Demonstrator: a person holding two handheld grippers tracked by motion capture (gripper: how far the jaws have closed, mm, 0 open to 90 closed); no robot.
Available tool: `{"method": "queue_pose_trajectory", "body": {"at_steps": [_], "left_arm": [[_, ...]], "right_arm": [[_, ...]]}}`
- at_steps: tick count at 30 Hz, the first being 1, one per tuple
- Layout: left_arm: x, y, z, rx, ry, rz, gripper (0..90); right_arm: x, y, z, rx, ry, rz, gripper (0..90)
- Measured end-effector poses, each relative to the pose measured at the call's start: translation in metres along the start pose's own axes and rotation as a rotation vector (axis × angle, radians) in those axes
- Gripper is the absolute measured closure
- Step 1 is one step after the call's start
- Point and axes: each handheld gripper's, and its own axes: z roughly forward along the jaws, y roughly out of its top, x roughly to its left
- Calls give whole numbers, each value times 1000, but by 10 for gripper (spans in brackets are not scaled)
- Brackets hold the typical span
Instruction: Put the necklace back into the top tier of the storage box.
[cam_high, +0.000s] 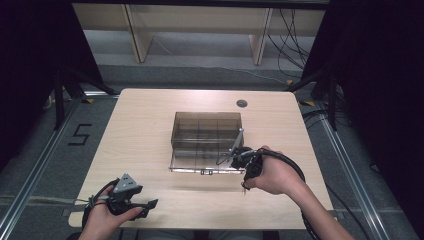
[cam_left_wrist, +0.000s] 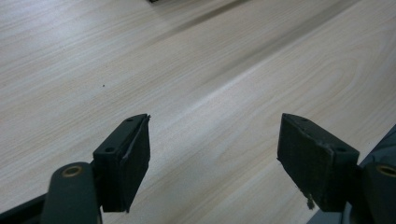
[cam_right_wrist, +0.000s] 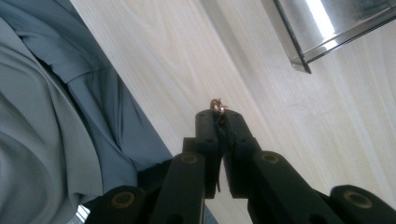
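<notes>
Ring (cam_right_wrist: 217, 107): we see this small gold-coloured piece pinched at the very tips of our right gripper (cam_right_wrist: 218, 115), jaws closed tight on it, over the table (cam_high: 150, 130) near its front edge. In the high view the right gripper (cam_high: 243, 186) sits just beside the front right corner of the clear box (cam_high: 206, 140). Our left gripper (cam_left_wrist: 215, 149) has its jaws spread wide over bare wood at the table's front left corner, holding nothing.

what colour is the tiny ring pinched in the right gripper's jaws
Gold-bronze. The small metal ring pokes out of the shut right gripper, best seen in the right gripper view.
</notes>
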Motion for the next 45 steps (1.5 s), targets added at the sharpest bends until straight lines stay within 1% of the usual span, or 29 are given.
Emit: {"method": "queue_pose_trajectory", "body": {"at_steps": [1,4,5,6,7,9,11,13,14,15,16,17,18,19,20,24,25,26,31,32,34,35,36,37,38,39,40,42,45], "left_arm": [[0,0,0,-2,-2,-2,256],[0,0,1,-9,0,-9,256],[0,0,1,-12,-1,-13,256],[-1,0,1,-18,-2,-16,256],[0,0,1,-14,1,-14,256],[0,0,1,-11,-2,-15,256],[0,0,1,-8,-2,-10,256],[0,0,1,-9,-1,-11,256],[0,0,1,-10,0,-11,256],[0,0,1,-11,-2,-14,256],[0,0,1,-12,0,-15,256],[0,0,1,-11,-1,-14,256],[0,0,1,-12,0,-15,256],[-1,0,2,-19,-1,-23,256],[1,0,0,4,3,2,256],[1,0,0,5,3,1,256],[1,0,0,6,3,3,256],[1,0,0,5,3,2,256],[-1,-1,2,-24,2,-30,256],[-1,-1,2,-23,6,-30,256],[-1,0,2,-23,5,-29,256],[-1,0,2,-22,5,-28,256],[-1,0,2,-23,5,-29,256],[-1,0,2,-22,6,-27,256],[-1,0,2,-23,5,-28,256],[0,0,1,-11,-3,-12,256],[0,0,1,-10,-3,-13,256],[0,0,1,-12,-4,-15,256],[-1,0,2,-22,6,-28,256]], "right_arm": [[-1,0,-1,-7,0,-21,862],[-3,2,-3,-19,12,-7,862],[-3,2,-4,-12,-10,0,862],[-4,2,-5,-8,-4,8,862],[-6,2,-4,-21,2,-13,862],[-5,3,-7,-23,9,10,862],[-8,3,-8,-33,1,-8,862],[-8,4,-10,-30,-7,7,863],[-6,4,-11,-35,5,27,863],[-9,5,-12,-40,6,0,862],[-8,5,-14,-35,4,14,862],[-10,5,-14,-43,-4,-3,862],[-9,5,-16,-42,-5,13,862],[-10,6,-17,-47,0,4,862],[-10,6,-18,-46,-8,11,863],[-12,7,-22,-57,2,4,862],[-11,8,-23,-51,-5,26,862],[-13,9,-23,-58,0,3,863],[-13,11,-29,-60,12,30,863],[-16,12,-29,-66,5,6,863],[-17,12,-32,-72,6,-4,863],[-13,13,-34,-61,10,39,863],[-16,13,-34,-73,8,8,862],[-16,14,-35,-75,5,2,863],[-16,14,-35,-78,8,-2,863],[-15,15,-37,-75,7,9,862],[-15,15,-37,-76,9,17,863],[-16,16,-39,-81,12,-2,863],[-16,17,-40,-81,7,-1,863]]}}
